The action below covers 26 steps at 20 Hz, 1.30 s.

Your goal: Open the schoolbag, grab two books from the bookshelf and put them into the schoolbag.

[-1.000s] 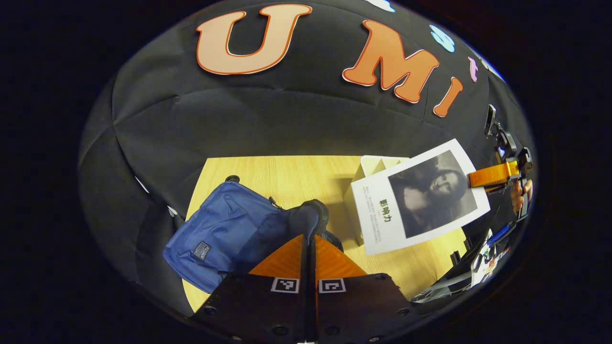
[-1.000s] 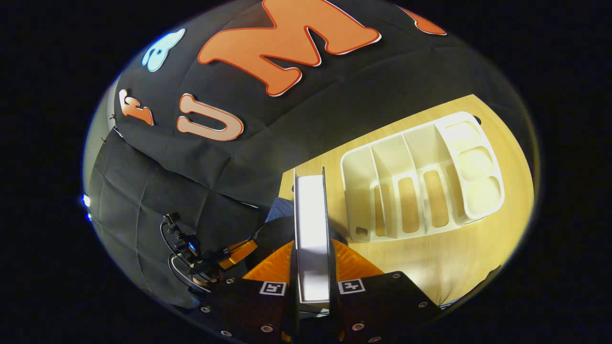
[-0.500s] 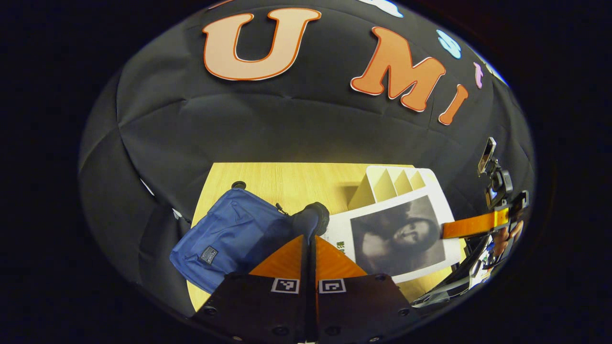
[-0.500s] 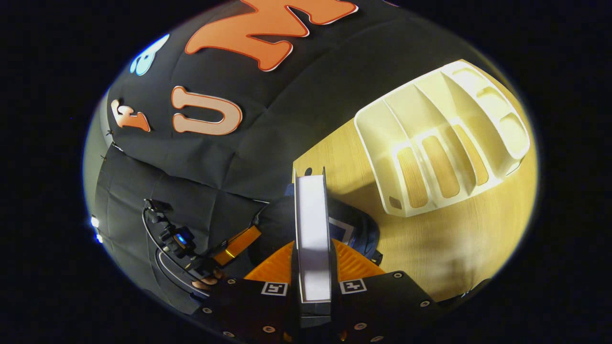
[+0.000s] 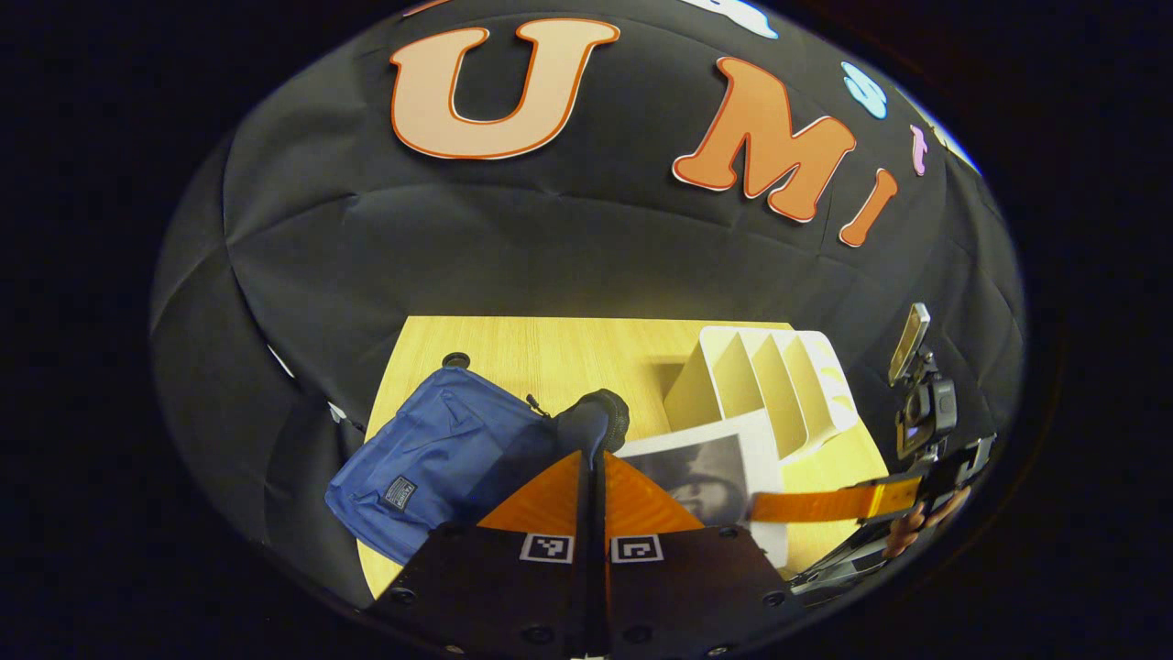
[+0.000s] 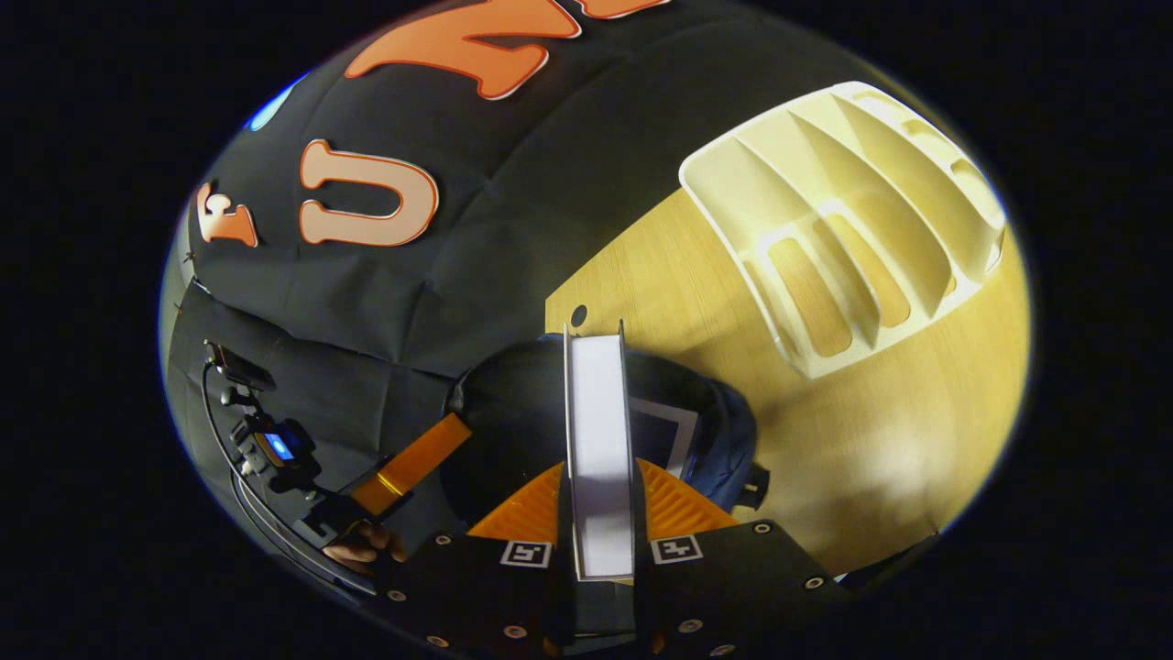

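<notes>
The right claw [image 6: 600, 513] pinches a book [image 6: 597, 440] edge-on, its long axis pointing straight ahead, over the open schoolbag [image 6: 513, 403]; the left claw [image 5: 593, 477], pressed together, apparently grips the bag's edge.

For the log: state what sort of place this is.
Likely a staged recording booth, not a real room: black cloth wall behind a bare wooden table, with only a blue schoolbag, a white bookshelf and a book held by the right gripper.

Your pale wooden desk [image 5: 550, 344] is lying under everything, with what is possibly a cable hole [image 5: 455, 359] showing near its far-left corner.
</notes>
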Each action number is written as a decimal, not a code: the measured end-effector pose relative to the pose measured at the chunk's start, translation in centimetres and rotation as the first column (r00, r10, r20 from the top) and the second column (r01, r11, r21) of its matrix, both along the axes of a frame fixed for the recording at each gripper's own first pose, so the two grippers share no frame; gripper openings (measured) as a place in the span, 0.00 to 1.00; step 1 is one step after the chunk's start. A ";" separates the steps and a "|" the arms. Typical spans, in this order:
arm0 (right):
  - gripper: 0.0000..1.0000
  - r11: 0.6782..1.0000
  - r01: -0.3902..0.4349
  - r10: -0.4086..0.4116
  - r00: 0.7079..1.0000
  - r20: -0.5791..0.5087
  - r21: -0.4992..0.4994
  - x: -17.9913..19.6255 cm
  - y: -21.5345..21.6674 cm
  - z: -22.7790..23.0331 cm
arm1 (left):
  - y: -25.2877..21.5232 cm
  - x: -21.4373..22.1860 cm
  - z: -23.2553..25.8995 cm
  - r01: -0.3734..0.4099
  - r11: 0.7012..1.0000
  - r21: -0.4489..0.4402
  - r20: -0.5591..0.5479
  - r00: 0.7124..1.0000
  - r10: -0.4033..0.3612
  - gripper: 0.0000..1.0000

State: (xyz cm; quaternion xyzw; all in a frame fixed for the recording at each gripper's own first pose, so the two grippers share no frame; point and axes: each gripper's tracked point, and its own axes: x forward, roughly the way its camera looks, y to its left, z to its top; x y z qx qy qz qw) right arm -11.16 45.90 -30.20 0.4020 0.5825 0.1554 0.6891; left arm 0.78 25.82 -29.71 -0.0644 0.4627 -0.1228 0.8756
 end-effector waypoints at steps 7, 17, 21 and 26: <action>0.25 0.999 0.032 -0.032 0.999 -0.013 -0.026 0.1 4.6 -2.5 | -0.1 -0.6 0.2 0.016 1.000 -0.007 -0.001 1.000 -0.016 0.01; 0.25 0.998 0.061 -0.060 0.997 -0.038 0.009 0.1 8.4 -4.3 | -0.9 -1.2 0.9 0.097 0.995 0.003 0.002 0.995 -0.097 0.01; 0.25 0.998 0.037 -0.035 0.998 -0.058 0.041 -0.3 9.9 -5.1 | -2.0 -1.5 0.6 0.149 0.989 0.002 0.002 0.989 -0.149 0.01; 0.27 0.998 0.031 -0.028 0.998 -0.061 0.055 -0.2 11.1 -5.8 | -2.5 -1.4 0.5 0.174 0.985 0.008 0.003 0.985 -0.174 0.01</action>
